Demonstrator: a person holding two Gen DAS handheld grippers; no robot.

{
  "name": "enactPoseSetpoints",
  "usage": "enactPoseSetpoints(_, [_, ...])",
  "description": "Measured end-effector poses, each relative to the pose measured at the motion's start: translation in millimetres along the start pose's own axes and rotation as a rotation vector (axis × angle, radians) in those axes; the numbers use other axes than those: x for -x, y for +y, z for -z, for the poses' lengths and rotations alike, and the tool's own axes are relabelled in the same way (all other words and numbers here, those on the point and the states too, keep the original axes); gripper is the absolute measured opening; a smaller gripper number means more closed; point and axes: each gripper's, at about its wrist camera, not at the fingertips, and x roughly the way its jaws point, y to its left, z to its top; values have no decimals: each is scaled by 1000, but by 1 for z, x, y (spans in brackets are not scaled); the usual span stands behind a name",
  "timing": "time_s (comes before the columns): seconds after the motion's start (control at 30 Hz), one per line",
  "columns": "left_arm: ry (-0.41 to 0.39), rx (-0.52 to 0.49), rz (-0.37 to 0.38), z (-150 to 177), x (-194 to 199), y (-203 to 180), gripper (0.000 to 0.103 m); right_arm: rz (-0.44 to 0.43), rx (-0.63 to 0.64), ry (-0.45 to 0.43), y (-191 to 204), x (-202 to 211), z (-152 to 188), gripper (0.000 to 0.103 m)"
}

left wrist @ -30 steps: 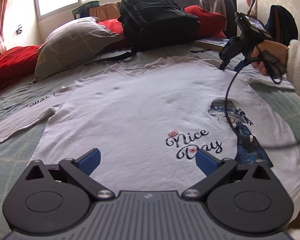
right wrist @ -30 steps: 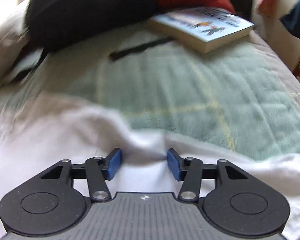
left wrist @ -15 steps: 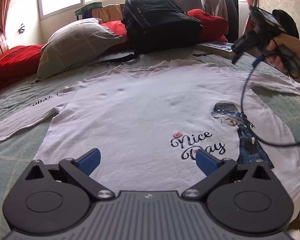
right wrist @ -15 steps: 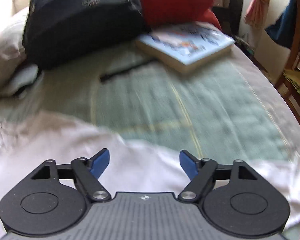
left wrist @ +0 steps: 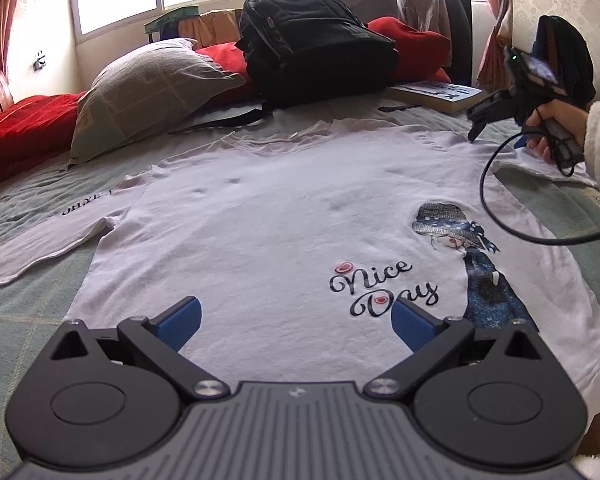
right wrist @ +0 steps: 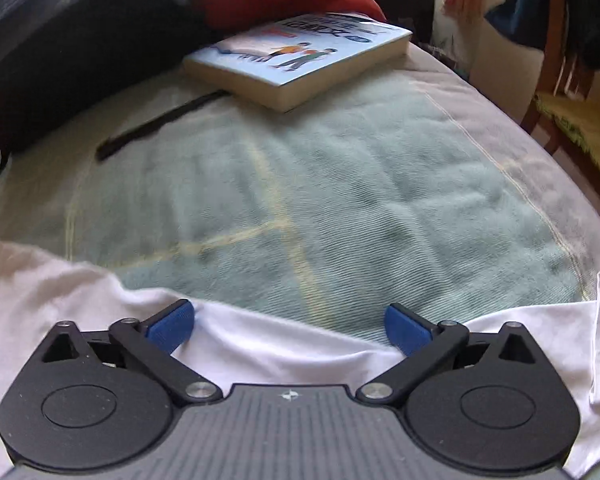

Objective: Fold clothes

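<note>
Lying flat, print side up, on the green bedspread [left wrist: 28, 300]: a white long-sleeve shirt [left wrist: 260, 216] w/ "Nice Day" lettering, sleeves spread to both sides.

Left gripper [left wrist: 296, 320] hovers over the shirt's hem, blue pads wide apart, nothing btwn them. Right gripper [right wrist: 288, 326], held in a hand [left wrist: 556, 128] at the shirt's far right shoulder, has just been opening; jaws now spread wide above the sleeve cloth, pads not pressing it. Beyond the shirt's collar: black backpack [left wrist: 316, 40], grey pillow [left wrist: 148, 88], red cushions [left wrist: 20, 120]. A book [right wrist: 300, 56] lies just past the shirt's right shoulder, beside the backpack.
</note>
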Motion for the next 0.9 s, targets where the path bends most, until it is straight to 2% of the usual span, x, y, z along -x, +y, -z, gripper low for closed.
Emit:
enactPoseSetpoints(0.17, [-10,-1,4,-1,2,-4,101,-140,-66,-96,-43,60,5,103])
enactPoseSetpoints(0.23, [-7,-14,19,-1,1,-10,101,-178,-59,-100,-62,76,9,103])
enactPoseSetpoints(0.33, [0,-40,41,1,0,-21,101,-247,-84,-90,-92,82,19,103])
enactPoseSetpoints(0.47, [2,-67,63,2,0,-33,101,-288,-152,-12,-118,55,33,103])
enactPoseSetpoints(0.57, [-6,-79,62,1,4,-37,101,-149,-143,-11,-130,50,40,102])
enactPoseSetpoints(0.8, [-1,-85,55,0,4,-42,101,186,-173,-93,-186,79,27,102])
enactPoseSetpoints(0.87, [0,-92,58,0,4,-45,101,214,-217,-110,-199,89,24,102])
enactPoseSetpoints(0.9, [-1,-96,60,0,4,-46,101,186,-224,-122,-199,93,24,102])
